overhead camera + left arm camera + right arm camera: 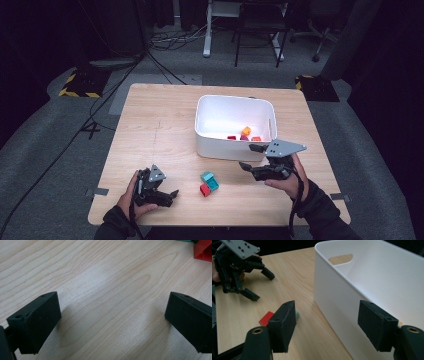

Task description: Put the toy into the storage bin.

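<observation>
A teal block (209, 179) and a red block (205, 190) lie touching on the wooden table (150, 135), in front of a white bin (210, 145). My left gripper (171, 196) rests open near the front left edge, pointing toward the two blocks. In the left gripper view its jaws (112, 317) stand wide over bare wood, with the red block (203, 251) at the top right. My right gripper (248, 156) is open, just in front of the bin's front right part. In the right gripper view nothing is held between its jaws (329, 325); the bin wall (342, 305) lies ahead.
Inside the bin lie several small blocks, among them an orange one (245, 131) and a red one (231, 137). The red block (265, 318) and the left gripper (260, 285) show to the left in the right gripper view. Bare wood spreads over the table's left half.
</observation>
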Motion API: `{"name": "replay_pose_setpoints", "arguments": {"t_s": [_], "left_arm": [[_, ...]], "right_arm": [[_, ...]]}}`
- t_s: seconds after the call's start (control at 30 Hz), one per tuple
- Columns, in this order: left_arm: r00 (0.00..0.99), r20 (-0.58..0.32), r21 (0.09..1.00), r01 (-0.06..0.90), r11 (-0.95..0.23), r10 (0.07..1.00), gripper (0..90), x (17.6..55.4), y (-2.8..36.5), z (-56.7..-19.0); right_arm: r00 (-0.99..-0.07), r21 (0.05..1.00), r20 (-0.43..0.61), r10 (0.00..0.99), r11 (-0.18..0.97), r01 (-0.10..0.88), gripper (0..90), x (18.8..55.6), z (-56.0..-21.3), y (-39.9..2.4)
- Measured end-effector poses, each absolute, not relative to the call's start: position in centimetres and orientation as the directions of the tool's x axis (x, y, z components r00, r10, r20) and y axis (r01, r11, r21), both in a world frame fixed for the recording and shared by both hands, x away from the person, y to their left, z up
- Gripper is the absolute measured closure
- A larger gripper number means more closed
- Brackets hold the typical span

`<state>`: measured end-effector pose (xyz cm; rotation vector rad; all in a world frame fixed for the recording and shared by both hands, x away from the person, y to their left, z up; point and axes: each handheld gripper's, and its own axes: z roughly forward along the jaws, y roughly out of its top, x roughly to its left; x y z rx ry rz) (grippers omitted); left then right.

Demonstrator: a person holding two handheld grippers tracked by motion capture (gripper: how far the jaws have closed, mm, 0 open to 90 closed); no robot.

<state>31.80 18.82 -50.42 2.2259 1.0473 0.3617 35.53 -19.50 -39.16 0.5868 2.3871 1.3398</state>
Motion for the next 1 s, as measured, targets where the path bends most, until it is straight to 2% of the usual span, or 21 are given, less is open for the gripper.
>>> {"name": "replay_pose_setpoints", "arguments": {"t_s": [0.5, 0.67, 1.0], "left_arm": [[0.644, -0.024, 0.655, 0.588, -0.475, 0.765, 0.6, 31.8, 18.8, -50.4], [0.644, -0.022, 0.656, 0.587, -0.475, 0.765, 0.6, 31.8, 18.8, -50.4], [0.643, -0.022, 0.656, 0.587, -0.475, 0.765, 0.6, 31.8, 18.8, -50.4]], "right_arm": [[-0.902, 0.799, 0.002, 0.432, 0.541, 0.261, 32.1, 35.0, -47.1, -14.8], [-0.905, 0.784, 0.039, 0.424, 0.549, 0.291, 32.2, 35.0, -48.7, -13.8], [-0.905, 0.758, 0.022, 0.425, 0.583, 0.292, 33.1, 34.8, -50.2, -12.0]]}}
